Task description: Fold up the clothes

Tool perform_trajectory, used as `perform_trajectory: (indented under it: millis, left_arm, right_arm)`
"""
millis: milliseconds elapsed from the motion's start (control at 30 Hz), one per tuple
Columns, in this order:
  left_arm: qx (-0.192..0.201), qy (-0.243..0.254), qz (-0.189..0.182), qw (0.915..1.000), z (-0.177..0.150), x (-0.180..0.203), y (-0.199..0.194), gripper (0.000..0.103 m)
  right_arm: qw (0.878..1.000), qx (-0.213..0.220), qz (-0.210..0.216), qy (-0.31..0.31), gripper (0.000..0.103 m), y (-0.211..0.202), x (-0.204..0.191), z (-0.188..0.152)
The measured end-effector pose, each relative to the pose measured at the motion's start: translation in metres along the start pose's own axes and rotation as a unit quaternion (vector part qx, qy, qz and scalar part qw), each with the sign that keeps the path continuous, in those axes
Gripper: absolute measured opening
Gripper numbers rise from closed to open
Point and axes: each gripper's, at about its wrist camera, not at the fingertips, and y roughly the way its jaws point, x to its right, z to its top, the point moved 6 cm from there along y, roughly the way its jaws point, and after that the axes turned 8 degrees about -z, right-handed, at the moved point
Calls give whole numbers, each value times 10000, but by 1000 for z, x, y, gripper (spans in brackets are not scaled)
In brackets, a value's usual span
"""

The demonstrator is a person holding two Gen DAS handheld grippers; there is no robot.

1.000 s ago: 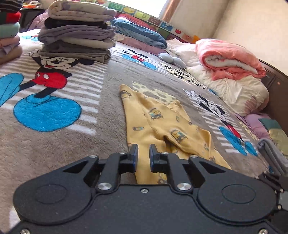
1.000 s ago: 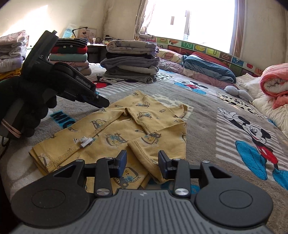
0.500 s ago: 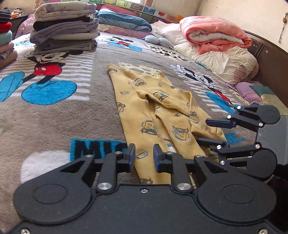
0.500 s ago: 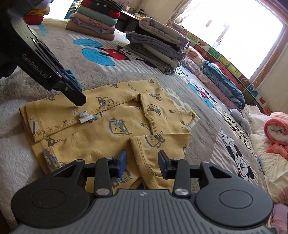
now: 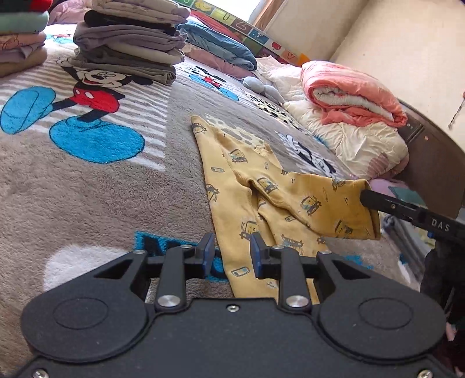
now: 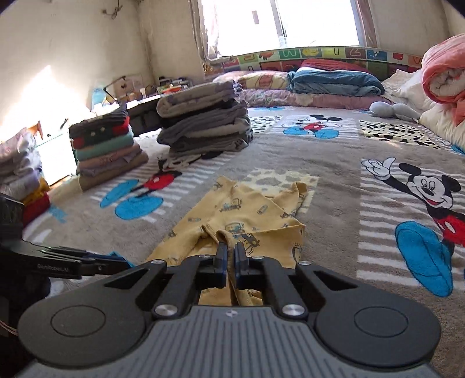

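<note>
while the yellow pants point(image 5: 232, 186) lie flat on the blanket point(image 5: 87, 189), the right gripper point(image 6: 229, 258) pinches one lifted leg cuff, mid-fold; the left gripper point(image 5: 229, 253) waits unclenched and probably must pin the waistband next.

bed with cartoon-mouse blanket point(image 6: 334, 186) and piled bedding

a rolled pink quilt point(image 5: 351, 96) lies on cream bedding point(image 5: 357, 142) by the dark headboard point(image 5: 430, 151). a blue folded blanket point(image 6: 334, 83) sits under the window point(image 6: 279, 23), a grey soft toy point(image 6: 389, 110) nearby.
</note>
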Motion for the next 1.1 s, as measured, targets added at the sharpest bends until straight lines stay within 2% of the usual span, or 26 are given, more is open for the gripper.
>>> perform_trajectory:
  millis: [167,333,533,667,900,1100]
  left_arm:
    - [131,-558,-337,9978,7,-8,-4,24]
    - [205,-1065,-578,9924,11,-18,-7,24]
    - [273,-1469,-882,9848,14,-22,-6,24]
    - [237,-1610,-915,9824,16,-24,1,32]
    - [165,-1632,-896,9824,18,-26,12,32]
    - [58,-1585,-833,9838,17,-24,24,32]
  right_arm:
    - [9971,171,588,-462,7,-20,-36,14]
    - [9910,21,891,-999,7,-25,-74,-2]
    - [9889,-67,1109,-989,7,-24,-94,-25]
    - [9876,-154,1227,-971,7,-22,-102,-41]
    - [9896,-96,1252,-699,7,-19,-100,-57]
    - [9879,-90,1097,-1094,7,-12,-111,-69]
